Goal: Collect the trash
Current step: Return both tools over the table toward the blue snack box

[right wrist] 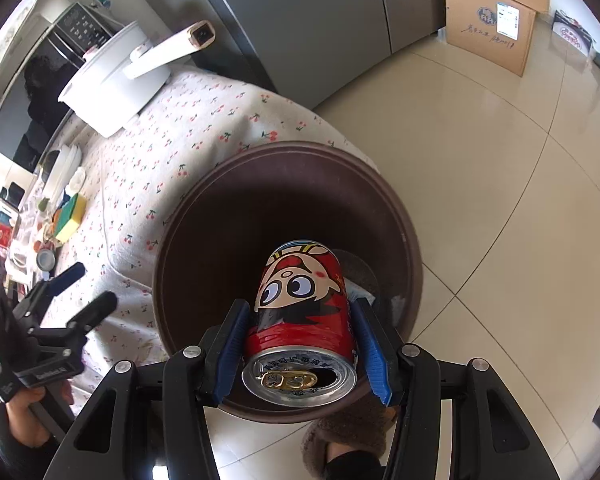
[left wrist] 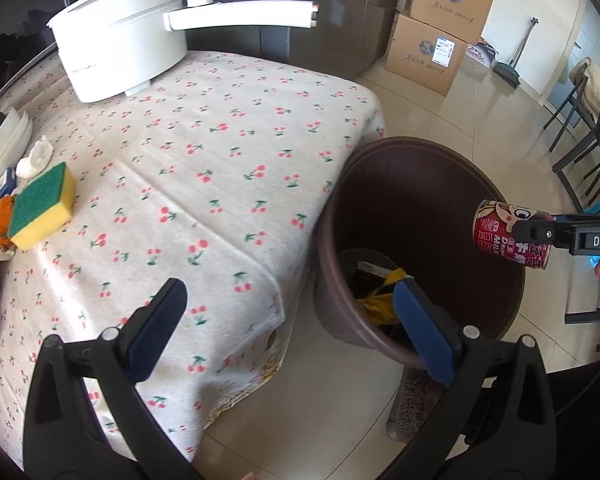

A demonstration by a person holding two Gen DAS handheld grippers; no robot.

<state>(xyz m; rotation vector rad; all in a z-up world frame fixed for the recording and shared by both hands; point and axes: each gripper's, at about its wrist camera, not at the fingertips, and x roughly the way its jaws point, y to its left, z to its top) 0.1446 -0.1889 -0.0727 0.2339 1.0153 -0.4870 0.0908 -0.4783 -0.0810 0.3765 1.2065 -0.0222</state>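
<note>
A red drink can (right wrist: pixel 300 296) with a cartoon face, its top opened, is clamped between the blue pads of my right gripper (right wrist: pixel 301 308), which is shut on it. The can (left wrist: pixel 500 232) hangs over the mouth of a brown trash bin (right wrist: pixel 220 184), held by the right gripper (left wrist: pixel 518 236) coming in from the right. My left gripper (left wrist: pixel 288 292) stands wide open with nothing between its fingers, over the table corner and the bin's (left wrist: pixel 420 152) near rim. A yellow wrapper (left wrist: pixel 380 304) and dark scraps lie at the bottom of the bin. A hand holds the left gripper (right wrist: pixel 94 286).
The bin stands on the tiled floor against a table with a cherry-print cloth (left wrist: pixel 220 160). On it are a white pot (left wrist: pixel 120 40), a green-yellow sponge (left wrist: pixel 44 204), a crumpled tissue (left wrist: pixel 36 158) and clutter at the left edge. Cardboard boxes (left wrist: pixel 432 44) and chairs (left wrist: pixel 580 120) stand behind.
</note>
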